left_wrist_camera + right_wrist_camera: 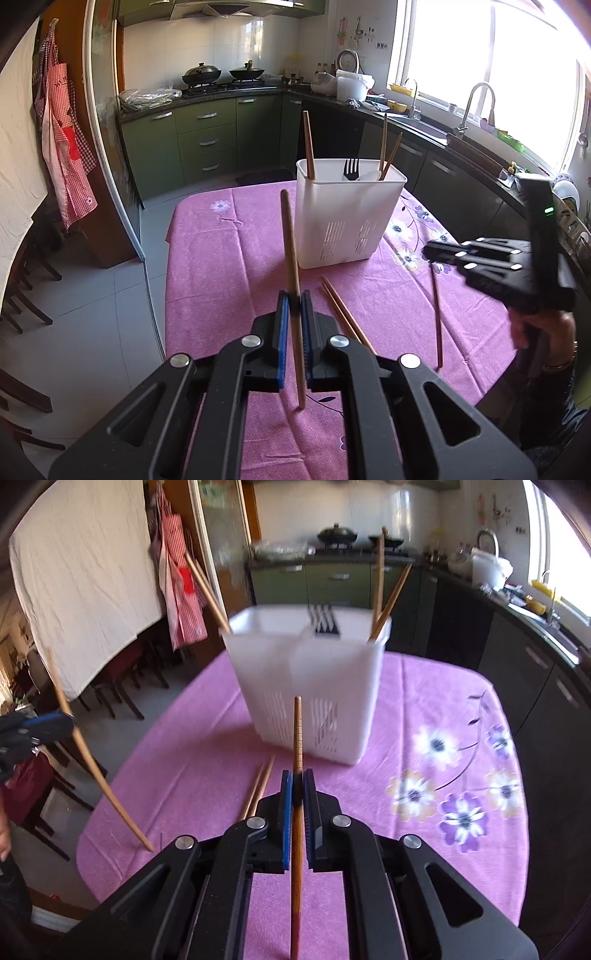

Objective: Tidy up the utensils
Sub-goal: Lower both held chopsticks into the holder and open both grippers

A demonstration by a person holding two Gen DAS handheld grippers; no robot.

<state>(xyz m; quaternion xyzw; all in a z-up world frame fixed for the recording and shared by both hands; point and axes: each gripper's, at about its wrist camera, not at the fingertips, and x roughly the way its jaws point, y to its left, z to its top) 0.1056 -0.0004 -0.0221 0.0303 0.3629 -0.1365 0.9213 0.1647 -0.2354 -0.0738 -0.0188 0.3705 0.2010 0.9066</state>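
Note:
A white slotted utensil holder (347, 214) stands on the pink tablecloth (229, 266); it also shows in the right wrist view (306, 686). It holds several chopsticks, a black fork (351, 169) and a white spoon. My left gripper (294, 299) is shut on a wooden chopstick (290, 236), held upright before the holder. My right gripper (297, 781) is shut on a darker wooden chopstick (297, 731), also upright. Two chopsticks (345, 314) lie on the cloth near the holder; they also show in the right wrist view (258, 790).
The right gripper's body (491, 266) is at the right in the left view, its chopstick (437, 317) hanging down. The left gripper (29, 727) is at the left in the right view. Chairs (114, 690) stand left of the table. Kitchen counters (443, 147) run behind.

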